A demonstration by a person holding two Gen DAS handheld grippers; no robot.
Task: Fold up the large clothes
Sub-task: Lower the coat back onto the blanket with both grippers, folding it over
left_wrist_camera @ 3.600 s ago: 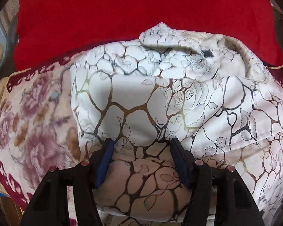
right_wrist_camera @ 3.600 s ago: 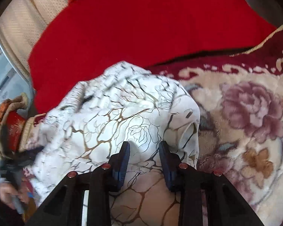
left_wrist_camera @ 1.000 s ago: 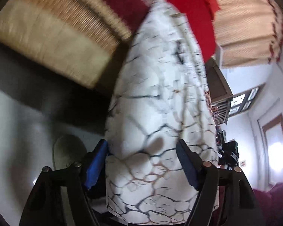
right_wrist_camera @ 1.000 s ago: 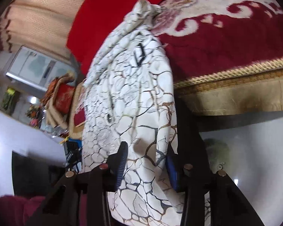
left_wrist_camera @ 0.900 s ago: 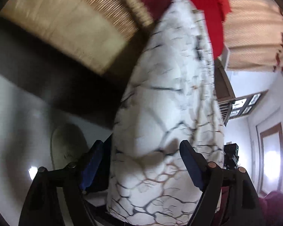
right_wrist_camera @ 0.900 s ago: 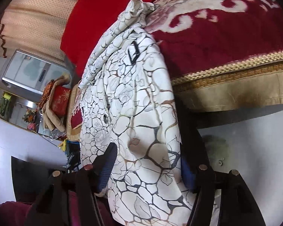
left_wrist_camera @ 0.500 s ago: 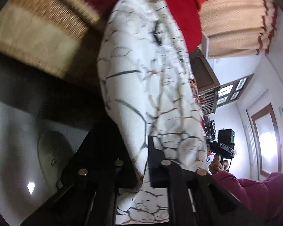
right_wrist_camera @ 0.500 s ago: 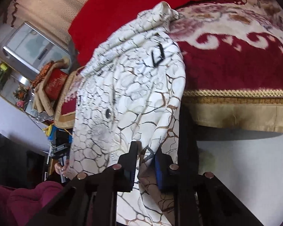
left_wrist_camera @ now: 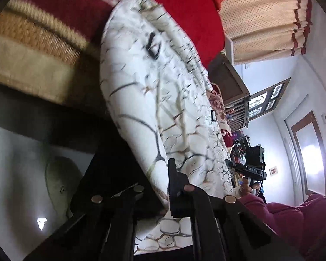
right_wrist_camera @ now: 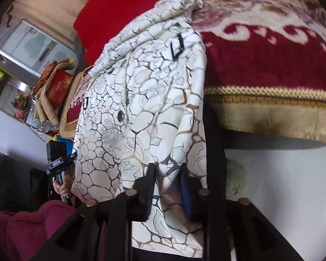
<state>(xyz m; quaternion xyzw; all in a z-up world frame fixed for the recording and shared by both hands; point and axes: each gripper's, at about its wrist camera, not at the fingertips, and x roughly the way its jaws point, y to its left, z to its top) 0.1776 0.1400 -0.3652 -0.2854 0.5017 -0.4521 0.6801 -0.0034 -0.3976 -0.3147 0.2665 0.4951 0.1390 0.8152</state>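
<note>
A white garment with a black and gold cracked-line print (left_wrist_camera: 163, 100) hangs over the edge of the bed and stretches toward both cameras; it also shows in the right wrist view (right_wrist_camera: 145, 100). My left gripper (left_wrist_camera: 156, 180) is shut on its lower edge, with cloth pinched between the fingers. My right gripper (right_wrist_camera: 167, 184) is shut on the other lower edge, and the cloth bunches between its blue pads (right_wrist_camera: 185, 193). The garment's top end lies on the bed. The far side of the cloth is hidden.
The bed carries a dark red floral blanket (right_wrist_camera: 271, 61) with a gold braided border and a red cover (left_wrist_camera: 184, 6) behind it. Pale floor (right_wrist_camera: 282, 184) lies below the bed edge. The person's maroon sleeve (left_wrist_camera: 293, 217) and cluttered furniture (right_wrist_camera: 54, 87) stand at the sides.
Both grippers closed from wide open onto the garment's lower edge. Both have pulled it off the bed edge, so it now hangs stretched between bed and grippers.
</note>
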